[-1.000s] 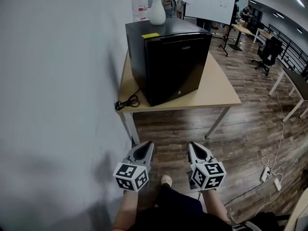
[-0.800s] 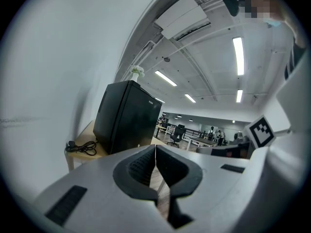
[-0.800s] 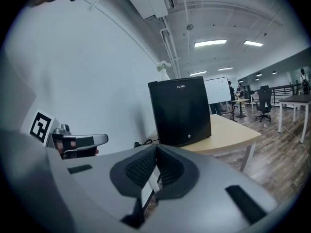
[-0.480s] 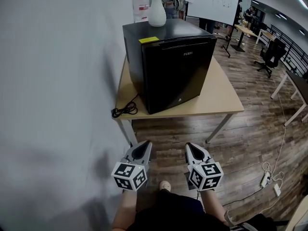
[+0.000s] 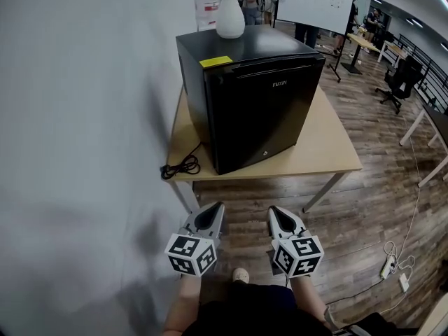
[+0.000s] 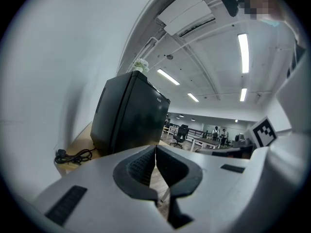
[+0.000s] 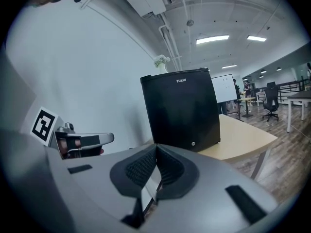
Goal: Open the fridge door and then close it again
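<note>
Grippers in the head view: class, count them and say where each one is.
2. The left gripper is low, left of centre; the right gripper is beside it on the right. None seems hidden.

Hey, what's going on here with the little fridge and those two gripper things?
A person holds the left gripper and the right gripper, both shut and empty, low in front of them. Ahead, a black mini fridge sits on a wooden table against the wall, with its door closed and a white vase on top. Neither gripper touches the fridge; the opening has not begun.
</note>
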Motion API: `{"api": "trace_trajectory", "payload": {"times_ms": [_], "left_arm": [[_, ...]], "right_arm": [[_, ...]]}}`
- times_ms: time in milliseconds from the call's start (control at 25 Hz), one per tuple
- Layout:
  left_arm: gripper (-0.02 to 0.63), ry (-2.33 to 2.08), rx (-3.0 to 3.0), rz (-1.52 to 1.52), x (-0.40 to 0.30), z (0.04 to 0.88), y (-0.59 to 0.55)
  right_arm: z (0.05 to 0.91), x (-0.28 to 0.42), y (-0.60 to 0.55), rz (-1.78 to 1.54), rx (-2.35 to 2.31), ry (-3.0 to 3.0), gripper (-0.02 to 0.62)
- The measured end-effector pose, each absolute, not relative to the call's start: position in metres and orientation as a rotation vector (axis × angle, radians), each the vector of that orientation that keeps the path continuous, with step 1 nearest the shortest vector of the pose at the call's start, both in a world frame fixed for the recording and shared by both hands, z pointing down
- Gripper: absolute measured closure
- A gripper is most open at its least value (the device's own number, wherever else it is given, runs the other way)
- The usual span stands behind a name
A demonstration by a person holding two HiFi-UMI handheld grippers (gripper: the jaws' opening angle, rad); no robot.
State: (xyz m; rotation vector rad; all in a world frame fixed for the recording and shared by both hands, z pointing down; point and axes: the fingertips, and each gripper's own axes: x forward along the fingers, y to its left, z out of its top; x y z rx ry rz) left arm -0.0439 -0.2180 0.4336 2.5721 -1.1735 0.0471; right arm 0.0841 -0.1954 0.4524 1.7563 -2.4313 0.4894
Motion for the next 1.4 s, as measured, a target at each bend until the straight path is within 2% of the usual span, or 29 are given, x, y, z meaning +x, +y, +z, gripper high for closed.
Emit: {"api": "trace_trajectory", "payload": {"times_ms": [720, 1080, 1400], "left_arm": [[0.6, -1.269, 2.583, 0.036, -0.037, 0.428, -0.259], [0.6, -1.329, 2.552, -0.037, -0.045, 0.408, -0.271], [0.6, -1.281, 2.629, -0.046, -0.036, 0.377, -0.289]], "right_arm": [[0.451, 0.098, -0.255, 0.345, 1.615, -2.499, 0.606], [0.382, 0.078, -0.278, -0.027, 1.265, -2.658, 0.604], [0.318, 0.066, -0.309, -0.579, 1.092, -2.39, 0.604]]}}
